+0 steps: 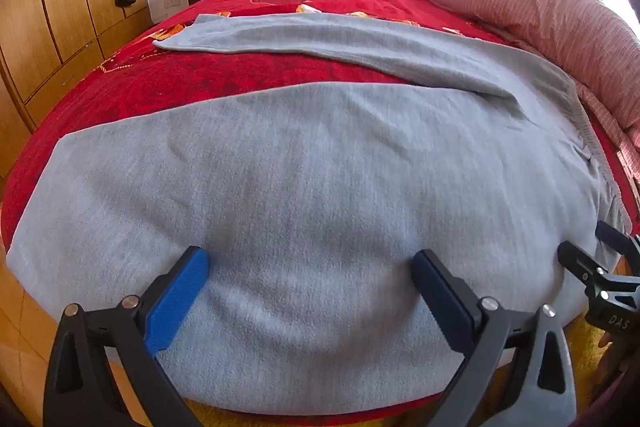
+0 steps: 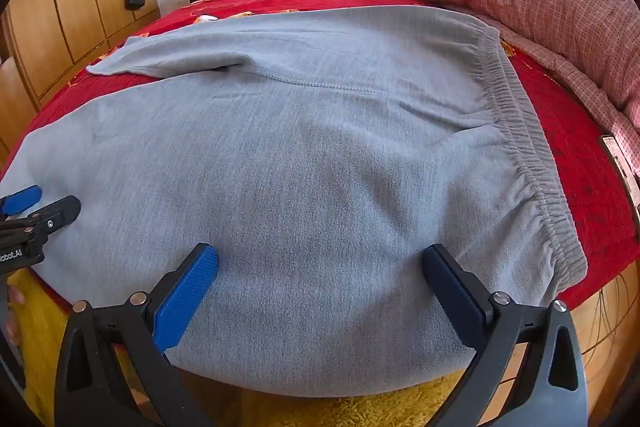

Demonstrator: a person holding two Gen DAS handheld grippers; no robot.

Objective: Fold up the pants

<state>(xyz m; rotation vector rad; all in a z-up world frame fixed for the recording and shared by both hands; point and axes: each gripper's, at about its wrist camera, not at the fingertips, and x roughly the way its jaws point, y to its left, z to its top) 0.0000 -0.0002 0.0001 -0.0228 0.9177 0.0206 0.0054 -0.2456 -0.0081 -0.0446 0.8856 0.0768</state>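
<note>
Across the red bedspread (image 2: 560,99) we see soft, limp grey pants (image 2: 320,147) spread flat, waistband (image 2: 516,115) at right, both our left gripper (image 1: 310,291) and right gripper (image 2: 320,287) hovering wide apart above the near edge, likely best pinched there.

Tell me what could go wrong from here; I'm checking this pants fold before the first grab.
1. Both the left gripper and the right gripper hover with jaws wide open over the flat middle of the grey pants; closing there may pinch both layers or nothing.
2. The near edge overhangs the red bedspread, so a tug could slide the pants off.
3. The far leg lies splayed away, so a fold may come out crooked.
</note>
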